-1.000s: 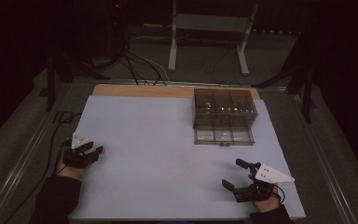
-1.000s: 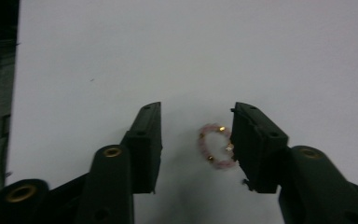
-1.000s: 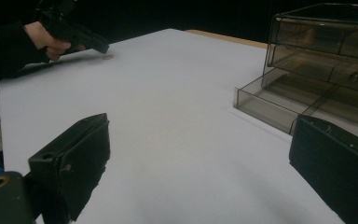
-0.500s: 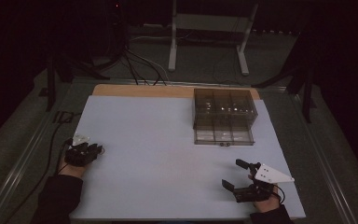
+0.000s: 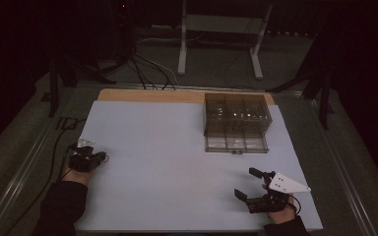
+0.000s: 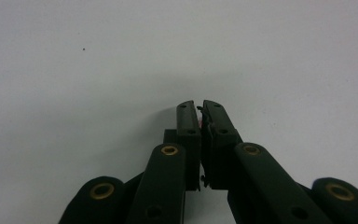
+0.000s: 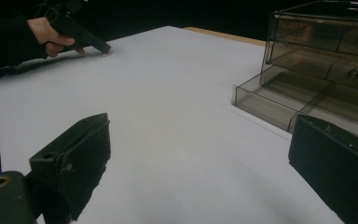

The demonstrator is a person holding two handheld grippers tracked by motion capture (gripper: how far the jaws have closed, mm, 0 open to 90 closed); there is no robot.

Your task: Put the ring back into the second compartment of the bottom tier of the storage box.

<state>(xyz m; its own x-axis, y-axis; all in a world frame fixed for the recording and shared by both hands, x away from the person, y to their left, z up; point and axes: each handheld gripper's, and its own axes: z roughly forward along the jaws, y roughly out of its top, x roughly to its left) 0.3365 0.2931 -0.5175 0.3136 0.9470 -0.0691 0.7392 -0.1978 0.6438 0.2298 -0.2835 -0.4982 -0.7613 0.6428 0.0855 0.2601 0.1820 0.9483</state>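
Left gripper [image 5: 98, 158] sits near the tabletop's [image 5: 167, 147] left edge, and its jaws have just been closing, now pressed together on a tiny red thing [image 6: 200, 122] right at the tips. Right gripper [image 5: 248, 184] rests by the near right corner, jaws spread with nothing between. Smoky plastic drawer box [image 5: 236, 123] stands toward the far right edge, bottom drawer pulled out.

White sheet [image 5: 177, 162] over the bench, plain, with a tan wooden strip [image 5: 142, 96] at the far edge. Far right, a smoky translucent grey drawer box [image 5: 236, 120]. Both hand-held grippers are black: left [image 5: 101, 157] shows brass-coloured rivets, right [image 5: 248, 184] carries a pale grey plate. Dark sleeves.
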